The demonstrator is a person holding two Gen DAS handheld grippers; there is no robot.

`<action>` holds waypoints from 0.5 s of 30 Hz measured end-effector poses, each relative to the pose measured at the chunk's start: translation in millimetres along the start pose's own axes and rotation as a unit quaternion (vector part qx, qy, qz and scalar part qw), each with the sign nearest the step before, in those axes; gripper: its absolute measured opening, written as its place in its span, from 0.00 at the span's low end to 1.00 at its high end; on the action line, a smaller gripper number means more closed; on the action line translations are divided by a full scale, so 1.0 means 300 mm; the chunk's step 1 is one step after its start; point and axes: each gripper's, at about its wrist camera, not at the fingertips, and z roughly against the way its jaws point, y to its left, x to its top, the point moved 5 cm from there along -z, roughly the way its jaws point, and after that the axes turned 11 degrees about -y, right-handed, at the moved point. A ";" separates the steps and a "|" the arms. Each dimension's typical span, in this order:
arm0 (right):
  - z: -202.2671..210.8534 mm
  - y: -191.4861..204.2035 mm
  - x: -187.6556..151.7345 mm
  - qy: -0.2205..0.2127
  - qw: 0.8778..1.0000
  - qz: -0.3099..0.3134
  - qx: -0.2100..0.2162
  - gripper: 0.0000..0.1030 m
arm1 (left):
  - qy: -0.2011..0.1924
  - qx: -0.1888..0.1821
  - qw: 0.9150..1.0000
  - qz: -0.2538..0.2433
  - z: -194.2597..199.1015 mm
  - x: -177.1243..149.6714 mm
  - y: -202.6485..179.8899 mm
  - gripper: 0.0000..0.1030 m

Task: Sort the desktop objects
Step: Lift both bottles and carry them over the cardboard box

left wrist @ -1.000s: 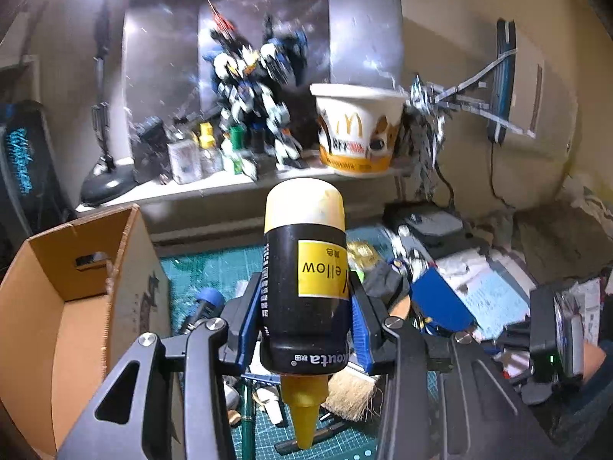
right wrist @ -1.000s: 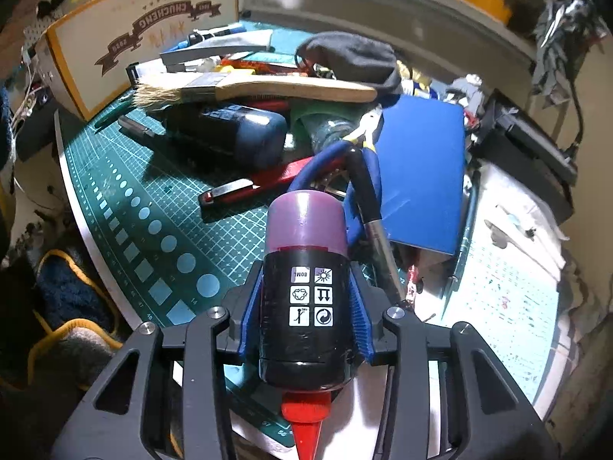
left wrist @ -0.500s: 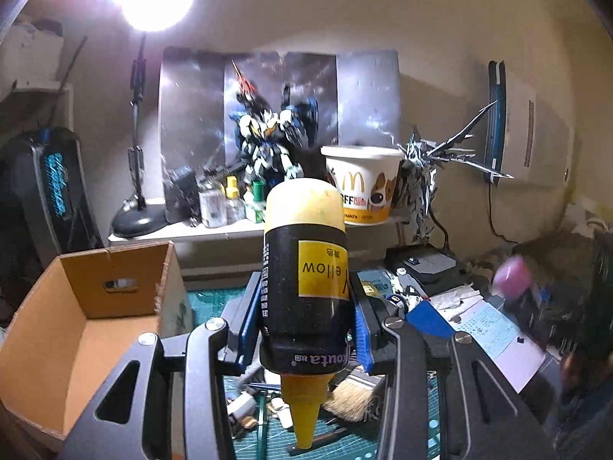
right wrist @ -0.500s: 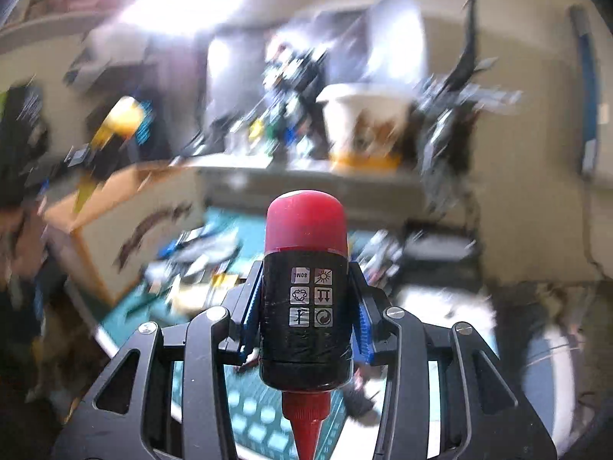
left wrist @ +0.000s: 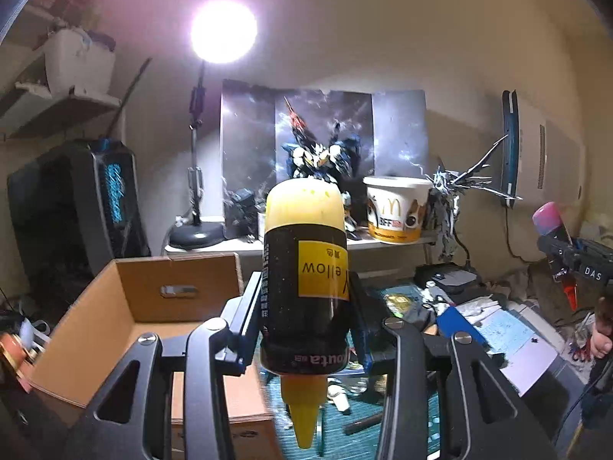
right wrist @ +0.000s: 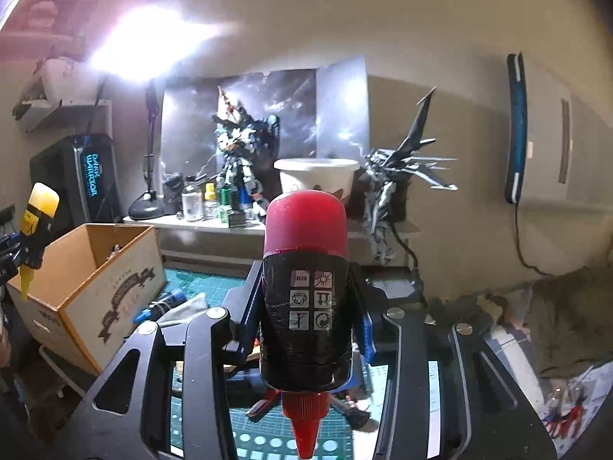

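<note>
My left gripper (left wrist: 304, 318) is shut on a yellow paint bottle (left wrist: 304, 268), held nozzle down, high above the desk and just right of the open cardboard box (left wrist: 130, 306). My right gripper (right wrist: 304, 326) is shut on a red paint bottle (right wrist: 304, 295), also nozzle down, raised over the green cutting mat (right wrist: 268, 433). The left wrist view shows the red bottle (left wrist: 555, 237) at far right. The right wrist view shows the yellow bottle (right wrist: 36, 222) at far left, above the box (right wrist: 95, 280).
Tools, a brush and markers lie on the cutting mat (left wrist: 356, 418). A blue booklet (left wrist: 459, 326) and papers lie at right. A back shelf holds model robots (right wrist: 241, 161), small bottles, a paper bucket (left wrist: 396, 207) and a lamp base (left wrist: 195, 234).
Both grippers have lifted and tilted up from the desk with their bottles. The right view swung from looking down at the mat to facing the back wall.
</note>
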 end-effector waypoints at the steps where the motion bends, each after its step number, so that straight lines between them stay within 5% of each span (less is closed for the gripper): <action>1: 0.001 0.006 -0.002 -0.001 1.000 0.001 0.001 0.37 | -0.002 0.003 1.000 -0.002 0.008 0.004 0.011 0.39; 15: -0.055 0.075 -0.050 0.012 0.999 0.001 0.042 0.37 | 0.010 0.065 0.998 0.006 0.055 -0.008 0.168 0.39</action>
